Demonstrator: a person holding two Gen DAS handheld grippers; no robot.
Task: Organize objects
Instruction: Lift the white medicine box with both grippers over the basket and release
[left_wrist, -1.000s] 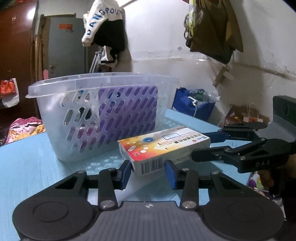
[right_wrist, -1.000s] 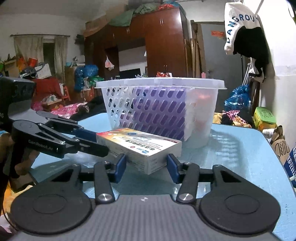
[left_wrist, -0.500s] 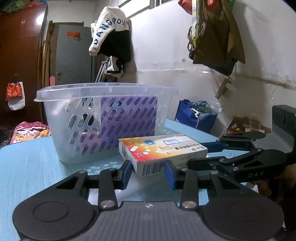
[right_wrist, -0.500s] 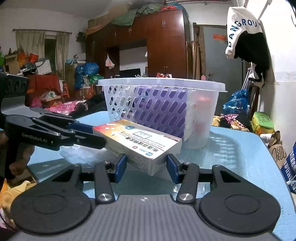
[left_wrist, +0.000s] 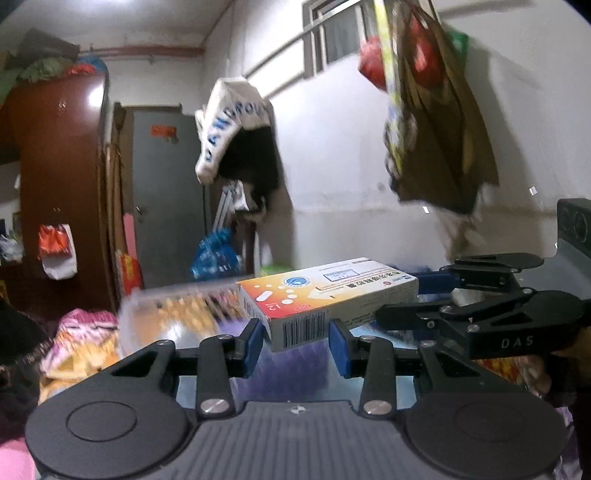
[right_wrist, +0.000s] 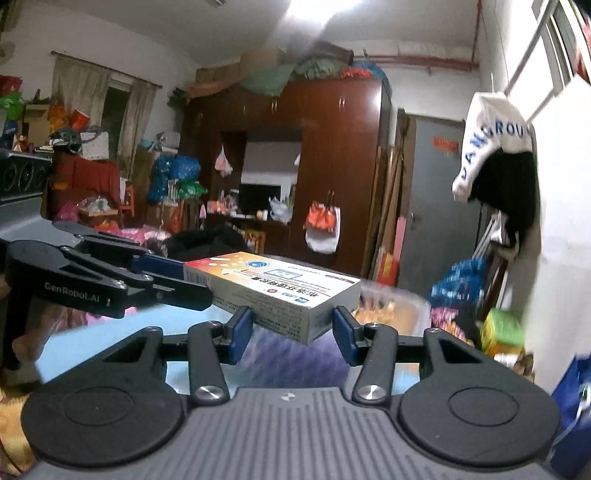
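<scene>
A white and orange medicine box (left_wrist: 325, 299) is held in the air between both grippers; it also shows in the right wrist view (right_wrist: 273, 291). My left gripper (left_wrist: 296, 341) is shut on its barcode end. My right gripper (right_wrist: 291, 330) is shut on the opposite end. Each gripper appears from the side in the other's view: the right one (left_wrist: 476, 314) and the left one (right_wrist: 107, 277). The clear plastic basket (left_wrist: 177, 314) lies below the box, blurred, with purple contents; its rim shows in the right wrist view (right_wrist: 391, 299).
A blue table top (right_wrist: 110, 332) lies below. A brown wardrobe (right_wrist: 332, 166), a grey door (left_wrist: 166, 192) and hanging clothes (left_wrist: 236, 136) stand behind. Bags (left_wrist: 436, 122) hang on the wall at the right.
Both grippers have lifted the medicine box up from table level to above the basket rim. The basket has dropped low in both views and is blurred by the motion.
</scene>
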